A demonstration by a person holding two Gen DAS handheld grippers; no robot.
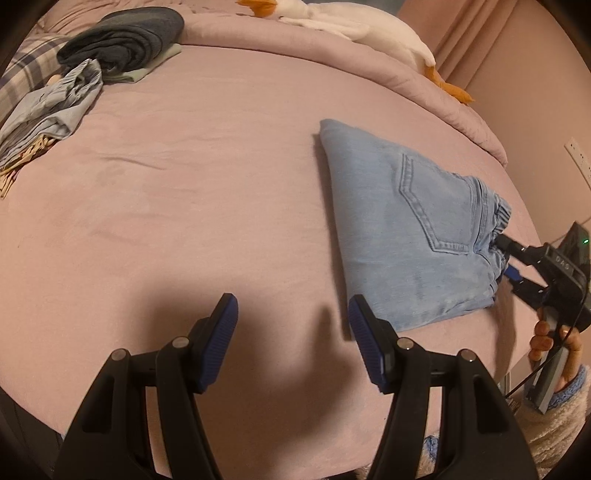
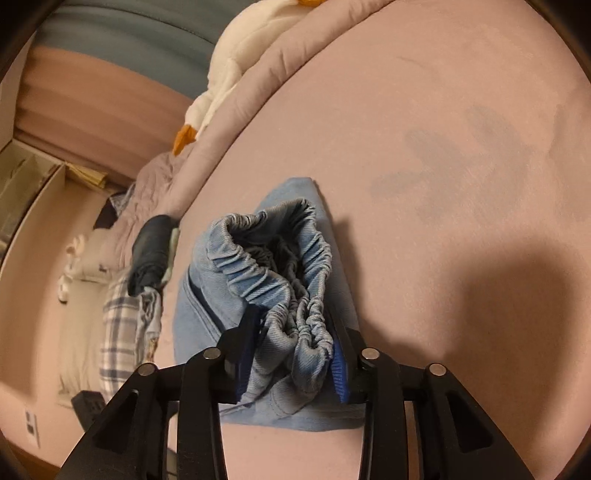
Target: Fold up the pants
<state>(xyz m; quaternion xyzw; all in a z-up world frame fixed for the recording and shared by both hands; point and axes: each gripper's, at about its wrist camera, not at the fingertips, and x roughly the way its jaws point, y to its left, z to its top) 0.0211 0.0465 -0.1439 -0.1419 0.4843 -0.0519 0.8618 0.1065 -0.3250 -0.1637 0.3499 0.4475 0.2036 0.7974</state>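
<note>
- At the far left corner of the bed [image 1: 207, 155], a dark folded garment [image 1: 125, 37] sits on a pale green one [image 1: 147, 70], with a crumpled light blue shirt [image 1: 55, 110] just beside them toward the left edge and a plaid pillow [image 1: 22, 70] behind.
- Along the far edge, a white plush goose [image 1: 354, 26] with orange feet lies on the rolled pink quilt [image 1: 258, 40].
- The left tongs [image 1: 291, 325] hang over bare pink sheet near the bed's near edge, blue pads spread wide apart, gripping nothing; the right pad sits just beside the near corner of the pants.
- The pants [image 1: 402, 229], light blue denim, lie folded into a compact wedge toward the right edge of the bed, back pocket facing up, elastic waistband pointing at the right edge.
- The right tongs [image 1: 504, 254] reach in from the right edge, held by the person's hand [image 1: 550, 339], and meet the waistband.
- In the right wrist view, the right tongs [image 2: 295, 343] are clamped on the gathered elastic waistband of the pants [image 2: 266, 258], bunched fabric pinched between the two blue pads, the waist opening gaping beyond them.
- The rest of the folded denim lies flat on the bed [image 2: 443, 110] under the raised waistband.
</note>
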